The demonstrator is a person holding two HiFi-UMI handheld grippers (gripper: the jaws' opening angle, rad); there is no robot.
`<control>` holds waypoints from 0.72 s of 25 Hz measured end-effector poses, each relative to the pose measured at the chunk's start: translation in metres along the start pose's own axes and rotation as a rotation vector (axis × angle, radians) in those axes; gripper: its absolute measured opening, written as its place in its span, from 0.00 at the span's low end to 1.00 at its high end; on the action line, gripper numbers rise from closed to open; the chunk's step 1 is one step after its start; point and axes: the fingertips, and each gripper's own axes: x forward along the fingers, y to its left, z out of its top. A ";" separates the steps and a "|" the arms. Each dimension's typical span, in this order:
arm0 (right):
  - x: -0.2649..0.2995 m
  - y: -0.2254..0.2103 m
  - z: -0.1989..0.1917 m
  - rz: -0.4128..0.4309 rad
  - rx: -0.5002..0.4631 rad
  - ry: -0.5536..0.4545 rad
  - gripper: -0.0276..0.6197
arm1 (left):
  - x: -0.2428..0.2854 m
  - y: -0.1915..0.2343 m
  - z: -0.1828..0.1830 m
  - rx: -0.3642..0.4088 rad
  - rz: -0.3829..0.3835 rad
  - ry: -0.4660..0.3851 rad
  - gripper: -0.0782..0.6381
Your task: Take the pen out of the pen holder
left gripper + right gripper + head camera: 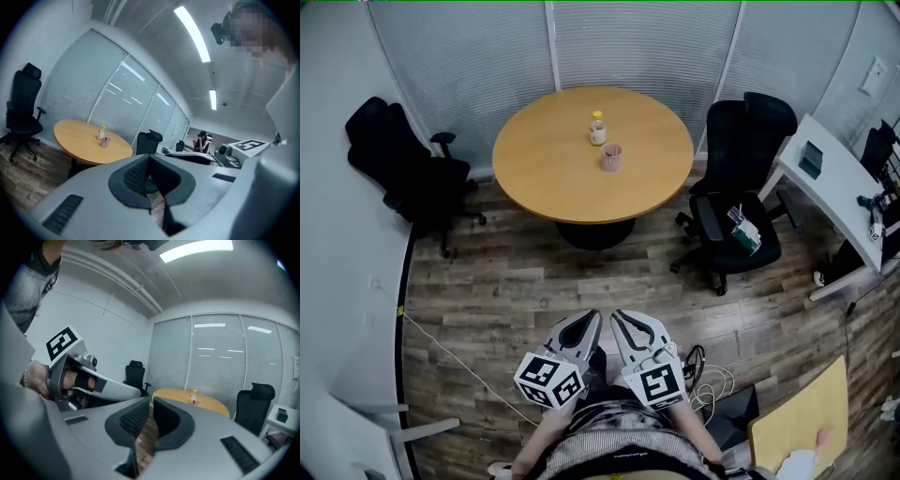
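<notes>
Wooden counter [546, 178] carries the pen holder [611, 157] well ahead; I see left gripper [592, 317] and right gripper [619, 315] low, jaws clenched, empty.

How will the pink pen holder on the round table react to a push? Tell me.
The pen holder is small and taller than wide, so it probably tips easily. It looks light and would likely slide on the smooth table.
</notes>
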 end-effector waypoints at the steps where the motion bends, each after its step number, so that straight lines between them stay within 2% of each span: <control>1: 0.009 -0.006 0.001 -0.003 -0.007 0.000 0.10 | 0.008 0.007 0.004 0.000 -0.007 0.001 0.12; 11: 0.105 -0.064 0.017 -0.053 -0.006 0.019 0.10 | 0.084 0.079 0.053 0.023 -0.082 0.031 0.12; 15: 0.137 -0.080 0.021 -0.069 0.027 0.015 0.10 | 0.104 0.101 0.063 0.023 -0.100 0.052 0.12; 18: 0.159 -0.088 0.022 -0.088 0.017 0.018 0.10 | 0.116 0.119 0.068 0.024 -0.120 0.067 0.12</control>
